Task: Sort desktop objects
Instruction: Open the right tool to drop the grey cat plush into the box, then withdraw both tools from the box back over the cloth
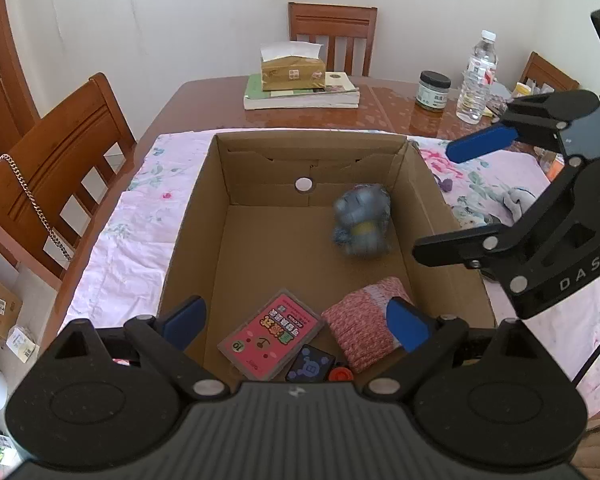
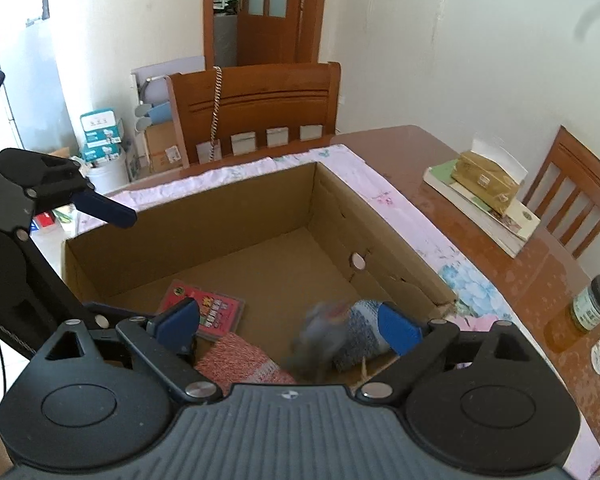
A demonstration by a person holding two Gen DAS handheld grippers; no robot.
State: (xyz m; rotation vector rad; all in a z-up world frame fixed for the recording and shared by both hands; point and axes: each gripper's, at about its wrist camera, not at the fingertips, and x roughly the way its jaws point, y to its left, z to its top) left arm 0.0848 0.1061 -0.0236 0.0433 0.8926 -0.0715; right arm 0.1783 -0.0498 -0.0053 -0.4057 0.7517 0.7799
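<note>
1. Cardboard box (image 1: 203,216), open at the top, sits on a pink floral cloth (image 1: 111,248) spread over a glossy wooden table (image 1: 380,112); both grippers hang over its near edge, pointing down into it
2. Left gripper (image 1: 295,326) has its blue pads set wide apart with nothing between them; straight ahead of it and just below lie a pink card pack (image 1: 273,336) and, towards its right pad, a red-and-white knitted pouch (image 1: 360,328)
3. Tucked close under the left gripper's body are a small dark blue patterned item (image 1: 310,368) and a bit of something orange (image 1: 340,374), too hidden to name
4. Right gripper (image 2: 289,322) stands with its pads wide apart and not pressing on anything
5. Blue-grey plush toy (image 2: 340,332) shows between and beyond the right gripper's pads, nearer the right pad; it is blurred, and I cannot tell whether it touches the box floor. From the left gripper it appears further ahead and to the right, by the box's far right corner (image 1: 362,220)
6. Ahead of the right gripper's left pad lies the same card pack (image 2: 209,310), with the knitted pouch (image 2: 239,360) just below that pad
7. Beyond the box, past the left gripper, a tissue box (image 1: 291,70) rests on stacked books (image 1: 300,96); further right stand a dark-lidded jar (image 1: 433,90) and a water bottle (image 1: 478,78)
8. Wooden chair (image 1: 59,168) with a metal chain (image 1: 31,204) draped over it stands off the left gripper's left side
</note>
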